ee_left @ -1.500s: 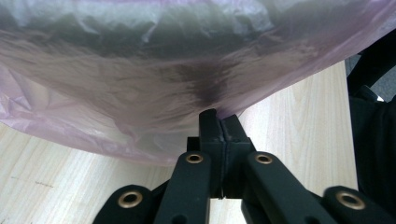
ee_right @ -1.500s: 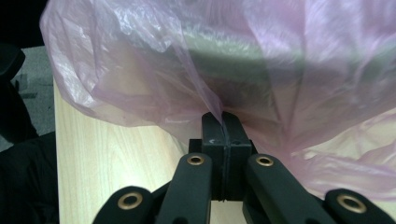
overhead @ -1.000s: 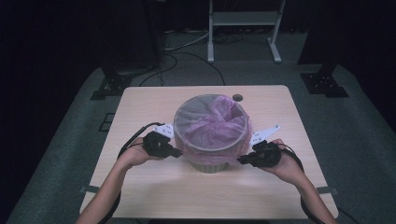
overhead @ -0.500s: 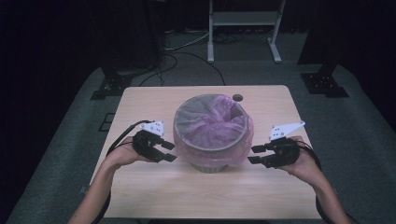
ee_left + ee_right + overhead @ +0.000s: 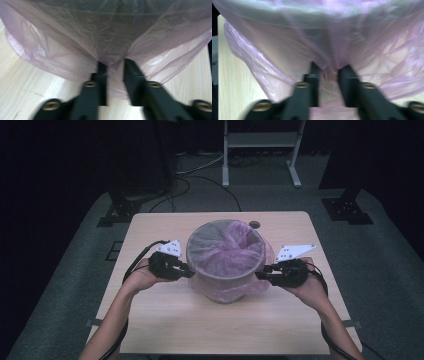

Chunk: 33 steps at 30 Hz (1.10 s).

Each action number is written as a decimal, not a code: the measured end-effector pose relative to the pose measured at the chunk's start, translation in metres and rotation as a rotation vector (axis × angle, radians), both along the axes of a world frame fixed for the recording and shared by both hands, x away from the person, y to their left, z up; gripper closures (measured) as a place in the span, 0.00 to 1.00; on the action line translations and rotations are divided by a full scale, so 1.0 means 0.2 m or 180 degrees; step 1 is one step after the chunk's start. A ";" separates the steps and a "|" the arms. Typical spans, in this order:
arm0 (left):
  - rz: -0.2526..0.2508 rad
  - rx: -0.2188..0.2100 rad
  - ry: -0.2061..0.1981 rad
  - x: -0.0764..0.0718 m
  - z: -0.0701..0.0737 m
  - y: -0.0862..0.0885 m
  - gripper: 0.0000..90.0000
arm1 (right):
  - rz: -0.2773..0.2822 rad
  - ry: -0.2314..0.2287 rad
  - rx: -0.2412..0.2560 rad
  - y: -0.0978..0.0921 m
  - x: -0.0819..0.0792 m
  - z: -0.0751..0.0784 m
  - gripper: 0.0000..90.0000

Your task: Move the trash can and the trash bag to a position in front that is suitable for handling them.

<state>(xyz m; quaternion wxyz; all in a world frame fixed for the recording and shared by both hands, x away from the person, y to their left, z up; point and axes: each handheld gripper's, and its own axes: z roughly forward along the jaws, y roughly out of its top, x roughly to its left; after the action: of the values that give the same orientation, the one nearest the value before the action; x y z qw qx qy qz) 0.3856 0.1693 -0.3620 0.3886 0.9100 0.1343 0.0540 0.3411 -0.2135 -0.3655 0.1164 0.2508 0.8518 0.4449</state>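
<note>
A round bin (image 5: 226,227) lined with a thin pink plastic bag (image 5: 227,290) stands at the middle of the wooden table (image 5: 200,330). The bag's loose skirt hangs over the rim and down the sides. My left gripper (image 5: 188,273) is against the bin's left side and my right gripper (image 5: 261,273) against its right side. In the left gripper view the jaws of my left gripper (image 5: 115,62) stand close together with a fold of the bag (image 5: 75,37) pinched at their tips. In the right gripper view my right gripper (image 5: 329,66) pinches the bag (image 5: 374,57) the same way.
A small dark grommet (image 5: 255,224) sits in the table behind the bin. Beyond the table a white metal stand (image 5: 260,140) and black equipment bases (image 5: 120,210) rest on the grey floor. Cables trail from both grippers over the table's near half.
Half a second ago both grippers had drawn outward from the bin. They have now come back in against its sides with the bag film between their jaws.
</note>
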 end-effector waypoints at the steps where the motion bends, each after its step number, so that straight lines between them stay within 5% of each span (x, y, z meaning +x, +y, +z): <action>1: 0.0013 -0.0002 -0.0028 0.00 0.00 0.00 0.94 | -0.0007 0.0012 0.0017 0.00 0.00 0.00 0.95; 8: 0.0051 0.0013 0.0001 0.00 -0.02 0.01 1.00 | 0.0042 0.0128 -0.0079 0.01 -0.01 -0.03 1.00; 15: 0.0155 0.0064 0.0037 0.02 -0.05 0.03 1.00 | -0.0118 0.0286 -0.0233 -0.04 0.02 -0.11 1.00; 25: 0.0194 0.0127 0.0135 0.03 -0.11 0.05 1.00 | -0.0188 0.0443 -0.0237 -0.07 0.05 -0.19 1.00; 26: 0.0194 0.0127 0.0135 0.03 -0.11 0.05 0.98 | -0.0188 0.0443 -0.0237 -0.07 0.05 -0.19 1.00; 27: 0.0221 0.0112 0.0117 0.03 -0.11 0.05 0.89 | -0.0164 0.0465 -0.0194 -0.07 0.05 -0.19 0.85; 33: 0.0182 -0.0038 0.0101 0.02 -0.02 0.10 0.63 | -0.0043 0.0448 -0.0092 -0.12 0.03 -0.13 0.66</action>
<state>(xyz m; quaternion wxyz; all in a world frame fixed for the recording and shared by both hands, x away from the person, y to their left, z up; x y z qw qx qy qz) 0.3896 0.1892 -0.3664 0.3900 0.9042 0.1667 0.0499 0.3461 -0.2373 -0.3916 0.0628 0.2855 0.8625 0.4130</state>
